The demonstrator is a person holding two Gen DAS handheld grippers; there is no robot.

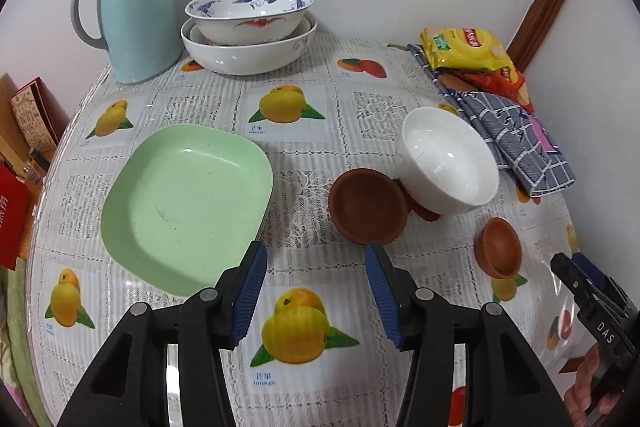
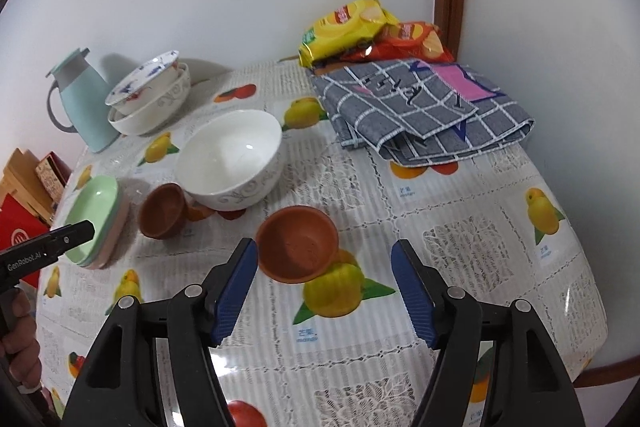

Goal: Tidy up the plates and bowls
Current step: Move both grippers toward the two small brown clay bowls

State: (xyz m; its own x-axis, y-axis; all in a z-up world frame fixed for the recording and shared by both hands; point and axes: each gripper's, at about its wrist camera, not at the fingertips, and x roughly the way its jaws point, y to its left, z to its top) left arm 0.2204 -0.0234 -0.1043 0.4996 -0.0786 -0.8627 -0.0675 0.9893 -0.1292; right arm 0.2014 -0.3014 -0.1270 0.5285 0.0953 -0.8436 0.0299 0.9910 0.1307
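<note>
Left gripper (image 1: pixel 316 291) gapes, empty, at six o'clock. Green plate (image 1: pixel 186 203) at nine, brown bowl (image 1: pixel 368 205) centre, touching white bowl (image 1: pixel 450 161) toward three.

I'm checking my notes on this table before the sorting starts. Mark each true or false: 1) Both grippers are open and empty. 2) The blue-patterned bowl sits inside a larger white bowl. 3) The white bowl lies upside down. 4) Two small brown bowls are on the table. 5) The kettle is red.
1) True: left gripper and right gripper hold nothing.
2) True: blue-patterned bowl is nested in the larger white bowl.
3) False: the white bowl is open side up.
4) True: one brown bowl, another brown bowl.
5) False: the kettle is pale blue.
</note>
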